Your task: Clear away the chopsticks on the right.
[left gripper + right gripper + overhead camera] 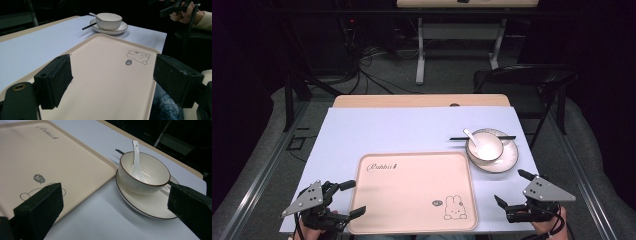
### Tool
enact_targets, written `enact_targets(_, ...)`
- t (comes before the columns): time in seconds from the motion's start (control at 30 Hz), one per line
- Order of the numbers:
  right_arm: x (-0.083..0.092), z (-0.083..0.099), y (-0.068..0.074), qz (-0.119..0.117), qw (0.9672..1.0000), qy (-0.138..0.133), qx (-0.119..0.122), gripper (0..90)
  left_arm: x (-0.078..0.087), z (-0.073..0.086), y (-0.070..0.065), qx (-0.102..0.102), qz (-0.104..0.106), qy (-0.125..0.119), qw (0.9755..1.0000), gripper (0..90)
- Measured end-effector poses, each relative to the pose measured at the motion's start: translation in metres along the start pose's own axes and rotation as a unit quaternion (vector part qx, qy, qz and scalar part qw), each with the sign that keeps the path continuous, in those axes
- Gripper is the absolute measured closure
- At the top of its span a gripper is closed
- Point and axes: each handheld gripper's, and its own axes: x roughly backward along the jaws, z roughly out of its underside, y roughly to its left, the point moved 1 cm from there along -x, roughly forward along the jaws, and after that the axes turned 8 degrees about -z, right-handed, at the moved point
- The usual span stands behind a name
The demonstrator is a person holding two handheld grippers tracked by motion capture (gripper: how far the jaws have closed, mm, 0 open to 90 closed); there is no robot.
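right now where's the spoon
The spoon rests in the white bowl, which sits on the plate at the table's right side, just off the pink tray's far right corner.

The chopsticks (119, 151) run hidden behind the bowl (143, 173), and the tray's (412, 227) near edge is cut off.

Left hand-held gripper (354, 198), right hand-held gripper (510, 187) — jaws spread.

1 tray (412, 192), 1 plate (507, 160), 1 bowl (484, 146). 1 spoon (470, 136), 1 pr chopsticks (458, 138). 2 grippers: left (351, 199), right (511, 189).
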Motion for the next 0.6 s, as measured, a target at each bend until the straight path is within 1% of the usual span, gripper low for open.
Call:
enact_targets(0.1, -0.002, -0.006, -0.007, -0.003, 1.0000, 0.006, 0.004, 0.0, 0.000, 0.000, 0.000, -0.002, 0.003, 0.001, 1.0000, 15.4)
enact_targets(0.13, -0.003, -0.008, -0.009, -0.002, 0.9999, 0.009, 0.006, 0.0, 0.000, 0.000, 0.000, -0.001, 0.005, 0.000, 1.0000, 15.4)
enact_targets(0.17, -0.005, -0.012, -0.015, 0.002, 0.9998, 0.018, 0.010, 0.0, 0.000, 0.000, 0.000, -0.002, 0.002, 0.002, 1.0000, 15.4)
enact_targets(0.23, -0.005, -0.013, -0.018, 0.004, 0.9997, 0.020, 0.012, 0.0, 0.000, 0.000, 0.000, -0.001, 0.002, 0.001, 1.0000, 15.4)
enact_targets(0.3, -0.005, -0.016, -0.026, 0.004, 0.9995, 0.029, 0.014, 0.0, 0.000, 0.000, 0.000, 0.000, 0.000, 0.001, 1.0000, 15.4)
enact_targets(0.33, -0.005, -0.017, -0.030, 0.005, 0.9993, 0.034, 0.014, 0.0, 0.000, 0.000, 0.000, -0.001, 0.003, 0.000, 1.0000, 15.4)
enact_targets(0.4, -0.006, -0.019, -0.038, 0.002, 0.9989, 0.045, 0.016, 0.0, 0.000, 0.000, 0.000, 0.000, 0.002, -0.001, 1.0000, 15.4)
enact_targets(0.47, -0.006, -0.020, -0.045, 0.003, 0.9987, 0.049, 0.015, 0.0, 0.000, 0.000, 0.001, 0.002, 0.007, -0.003, 1.0000, 15.4)
enact_targets(0.6, -0.009, -0.022, -0.059, 0.000, 0.9979, 0.063, 0.015, 0.0, 0.000, 0.000, 0.001, 0.003, 0.006, -0.003, 1.0000, 15.4)
